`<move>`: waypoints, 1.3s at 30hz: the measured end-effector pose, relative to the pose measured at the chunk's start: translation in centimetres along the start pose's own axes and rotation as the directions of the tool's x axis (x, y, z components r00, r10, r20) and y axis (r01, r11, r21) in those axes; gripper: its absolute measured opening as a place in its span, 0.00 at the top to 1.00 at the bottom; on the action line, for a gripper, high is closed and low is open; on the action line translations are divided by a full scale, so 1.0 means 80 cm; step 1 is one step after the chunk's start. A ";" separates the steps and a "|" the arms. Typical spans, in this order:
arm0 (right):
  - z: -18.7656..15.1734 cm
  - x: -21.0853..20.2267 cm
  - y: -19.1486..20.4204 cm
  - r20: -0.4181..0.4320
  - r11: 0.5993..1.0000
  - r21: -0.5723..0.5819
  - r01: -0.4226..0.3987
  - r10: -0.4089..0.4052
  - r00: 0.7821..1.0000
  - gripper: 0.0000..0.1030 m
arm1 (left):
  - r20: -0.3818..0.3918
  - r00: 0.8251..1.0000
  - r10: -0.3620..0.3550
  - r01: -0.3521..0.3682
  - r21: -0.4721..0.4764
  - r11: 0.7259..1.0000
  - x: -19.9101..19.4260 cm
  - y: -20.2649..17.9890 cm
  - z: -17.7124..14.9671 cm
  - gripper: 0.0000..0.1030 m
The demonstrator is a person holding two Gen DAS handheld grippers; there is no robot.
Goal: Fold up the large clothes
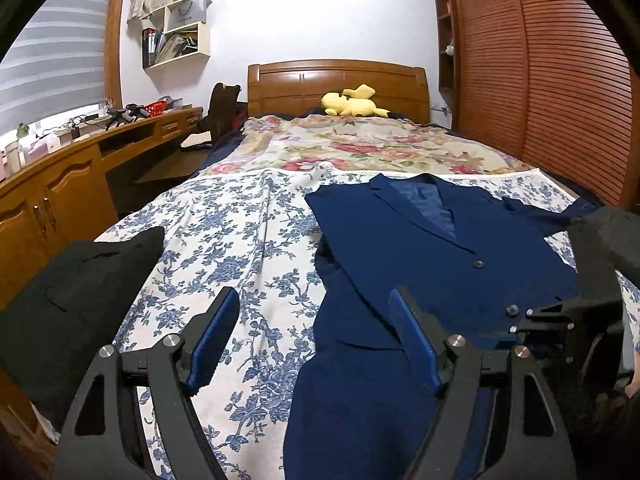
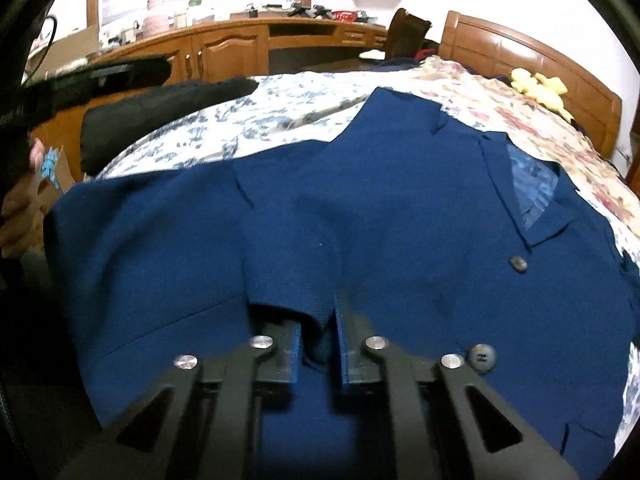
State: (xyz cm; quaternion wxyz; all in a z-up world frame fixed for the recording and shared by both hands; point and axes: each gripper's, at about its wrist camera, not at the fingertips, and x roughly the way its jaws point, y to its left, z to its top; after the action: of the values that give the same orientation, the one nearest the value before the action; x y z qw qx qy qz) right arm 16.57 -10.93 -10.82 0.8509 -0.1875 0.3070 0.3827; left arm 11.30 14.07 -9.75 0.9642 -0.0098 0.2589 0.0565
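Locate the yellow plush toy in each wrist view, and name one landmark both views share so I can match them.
Left wrist view: the yellow plush toy lies upper centre, at the head of the bed in front of the wooden headboard.
Right wrist view: the toy sits far upper right, again against the headboard.
Shared landmark: the upper dark button on the blue jacket, just below the lapel.
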 end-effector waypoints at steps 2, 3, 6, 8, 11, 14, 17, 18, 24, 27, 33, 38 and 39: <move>0.002 -0.009 -0.012 0.039 1.000 0.021 -0.007 0.006 0.999 0.90 | -0.001 1.000 -0.006 0.006 0.005 1.000 0.001 -0.003 0.001 0.24; 0.004 -0.016 -0.022 0.065 0.999 0.032 0.006 -0.008 0.998 0.91 | -0.002 1.000 -0.010 0.010 0.008 1.000 0.002 -0.006 0.001 0.24; 0.005 -0.039 -0.046 0.136 0.996 0.081 0.028 -0.039 0.990 0.91 | 0.000 1.000 -0.021 0.021 0.016 1.000 0.002 -0.013 0.002 0.24; 0.006 -0.060 -0.072 0.183 0.992 0.124 0.037 -0.059 0.981 0.92 | 0.000 1.000 -0.029 0.029 0.021 0.999 0.003 -0.019 0.004 0.24; 0.006 -0.087 -0.103 0.242 0.982 0.181 0.049 -0.093 0.966 0.92 | 0.004 0.999 -0.041 0.041 0.030 0.999 0.003 -0.030 0.005 0.24; 0.000 -0.109 -0.130 0.283 0.971 0.231 0.060 -0.126 0.951 0.92 | 0.006 0.998 -0.055 0.055 0.039 0.998 0.004 -0.041 0.007 0.24; -0.010 -0.125 -0.150 0.302 0.960 0.271 0.072 -0.155 0.940 0.92 | 0.004 0.998 -0.070 0.070 0.046 0.997 0.005 -0.052 0.008 0.24; -0.013 -0.131 -0.159 0.306 0.955 0.286 0.075 -0.165 0.937 0.92 | 0.003 0.997 -0.076 0.075 0.048 0.996 0.006 -0.056 0.009 0.24; -0.033 -0.147 -0.154 0.317 0.935 0.347 0.070 -0.187 0.930 0.92 | 0.003 0.995 -0.099 0.099 0.069 0.993 0.008 -0.079 0.012 0.24; -0.050 -0.172 -0.135 0.322 0.931 0.361 0.050 -0.175 0.930 0.92 | 0.002 0.994 -0.109 0.109 0.078 0.991 0.010 -0.090 0.014 0.24; -0.061 -0.202 -0.113 0.276 0.927 0.364 0.088 -0.197 0.941 0.92 | -0.002 0.991 -0.130 0.130 0.094 0.987 0.014 -0.108 0.016 0.24; -0.071 -0.207 -0.114 0.211 0.916 0.377 0.138 -0.230 0.950 0.92 | 0.006 0.989 -0.148 0.146 0.104 0.984 0.014 -0.121 0.017 0.24; -0.074 -0.201 -0.116 0.189 0.912 0.382 0.148 -0.234 0.954 0.92 | 0.008 0.988 -0.151 0.150 0.103 0.983 0.014 -0.123 0.017 0.24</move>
State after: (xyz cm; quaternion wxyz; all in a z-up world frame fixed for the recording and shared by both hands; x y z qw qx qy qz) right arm 13.08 -28.78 -3.72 0.9342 -0.0106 0.2515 0.2529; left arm 14.06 4.48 -9.25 0.9670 0.0202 0.2521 -0.0297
